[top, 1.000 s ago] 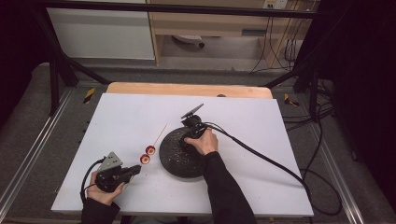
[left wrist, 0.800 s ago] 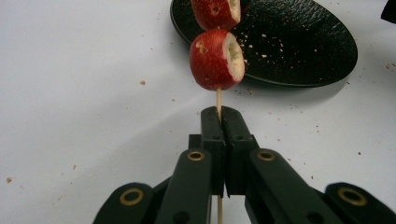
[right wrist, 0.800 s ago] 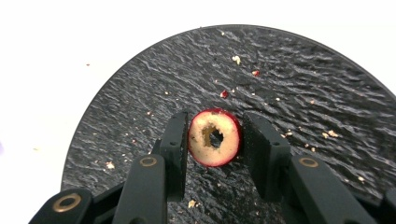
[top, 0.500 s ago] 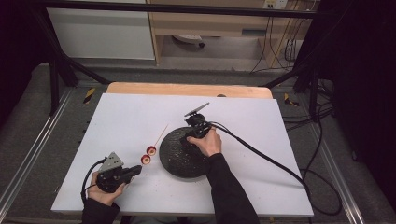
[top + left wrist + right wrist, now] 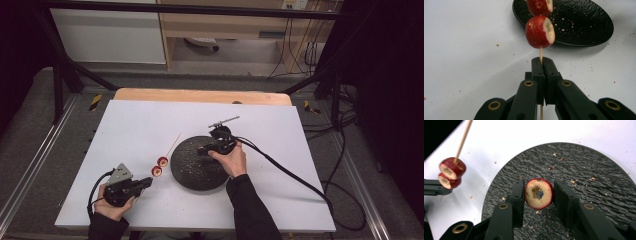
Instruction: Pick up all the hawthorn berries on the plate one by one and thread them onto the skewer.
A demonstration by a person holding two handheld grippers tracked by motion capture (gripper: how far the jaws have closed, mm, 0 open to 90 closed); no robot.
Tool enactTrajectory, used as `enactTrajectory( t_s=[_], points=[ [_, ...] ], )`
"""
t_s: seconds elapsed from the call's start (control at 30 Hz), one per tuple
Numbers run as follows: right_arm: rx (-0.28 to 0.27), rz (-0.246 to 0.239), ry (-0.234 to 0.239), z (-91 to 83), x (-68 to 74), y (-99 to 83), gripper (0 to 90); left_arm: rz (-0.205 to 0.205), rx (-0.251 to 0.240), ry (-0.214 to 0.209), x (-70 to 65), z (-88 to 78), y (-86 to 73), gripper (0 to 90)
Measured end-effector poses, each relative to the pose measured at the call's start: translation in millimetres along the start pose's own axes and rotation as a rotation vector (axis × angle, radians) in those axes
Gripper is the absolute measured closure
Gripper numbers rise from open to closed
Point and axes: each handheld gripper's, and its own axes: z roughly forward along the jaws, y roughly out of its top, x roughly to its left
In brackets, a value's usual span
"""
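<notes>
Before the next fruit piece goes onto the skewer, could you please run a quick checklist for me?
1. Left tongs shut on the skewer: ok.
2. Two red fruit pieces already threaded: ok.
3. Right tongs around the cored fruit piece, above the black plate: ok.
4. Firm grip on that piece: cannot tell; a gap shows beside one pad.
5. Core hole lined up with the skewer tip: not ok.

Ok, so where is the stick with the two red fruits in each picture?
High view: the stick slants left of the black plate, near end in the left tongs.
Left gripper view: middle, rising from those tongs, plate behind at top.
Right gripper view: top left, beside the plate; right tongs hold a fruit ring.
Shared landmark: the black plate.
</notes>
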Motion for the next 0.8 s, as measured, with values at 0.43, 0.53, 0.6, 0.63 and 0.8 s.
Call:
enactTrajectory(
  t_s=[0.43, 0.53, 0.6, 0.63, 0.8],
  points=[
    [-0.197, 0.050, 0.067, -17.3, -7.3, -35.6, 63.0, 0.000, -0.001, -0.005, -5.6, 3.0, 1.6, 88.6],
    [-0.243, 0.072, 0.080, -17.7, -8.7, -43.0, 63.0, 0.000, -0.002, -0.009, -7.4, 4.8, 2.0, 88.6],
    [-0.271, 0.091, 0.097, -18.0, -9.5, -47.0, 63.0, 0.003, 0.002, -0.012, -8.8, 6.1, 2.5, 88.6],
    [-0.289, 0.099, 0.100, -18.3, -9.7, -49.1, 63.0, 0.003, 0.003, -0.012, -9.5, 6.7, 2.7, 88.6],
    [-0.358, 0.115, 0.117, -19.5, -11.0, -57.7, 63.0, 0.003, 0.001, -0.018, -13.1, 9.0, 4.0, 88.6]
  ],
)
